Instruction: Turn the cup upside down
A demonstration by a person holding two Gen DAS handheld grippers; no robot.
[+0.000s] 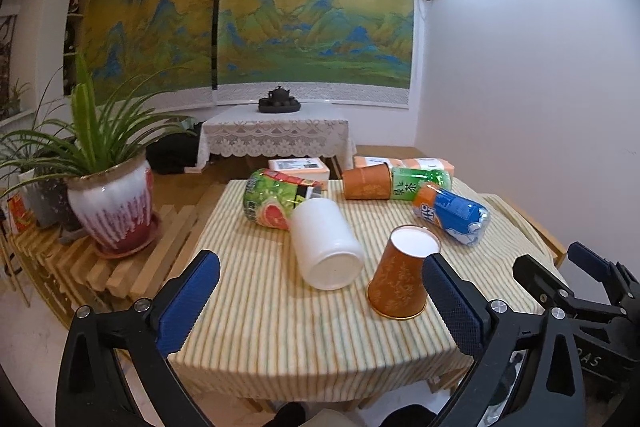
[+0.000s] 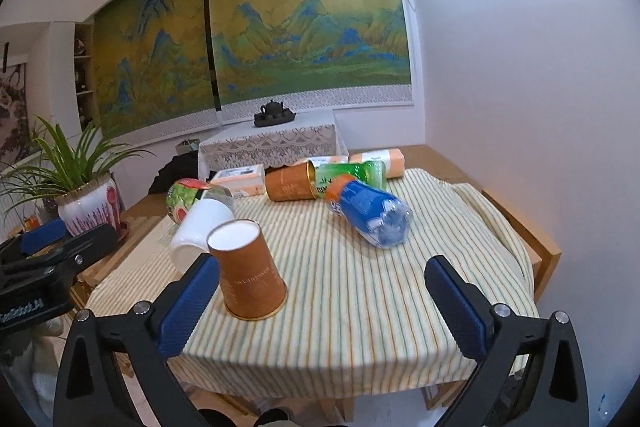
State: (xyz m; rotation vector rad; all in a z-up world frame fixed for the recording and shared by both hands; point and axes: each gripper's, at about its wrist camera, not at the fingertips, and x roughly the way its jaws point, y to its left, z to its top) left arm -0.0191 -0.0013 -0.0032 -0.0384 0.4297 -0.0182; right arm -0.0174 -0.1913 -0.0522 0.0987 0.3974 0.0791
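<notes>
The table with the yellow striped cloth (image 1: pixel 280 327) carried all the things. Far on it lay a green juice bottle with a grapefruit label (image 1: pixel 268 201) at the left and a blue-labelled plastic bottle (image 1: pixel 454 213) at the right, both on their sides. A white plastic cup (image 1: pixel 324 245) lay on its side in the middle. The orange paper cup with a white bottom (image 1: pixel 402 273) stood upside down near the front edge, its rim on the cloth. The left gripper (image 1: pixel 320 299) was spread wide and empty, its right finger just beside that cup. The right gripper (image 2: pixel 320 301) was also wide apart, holding nothing.
</notes>
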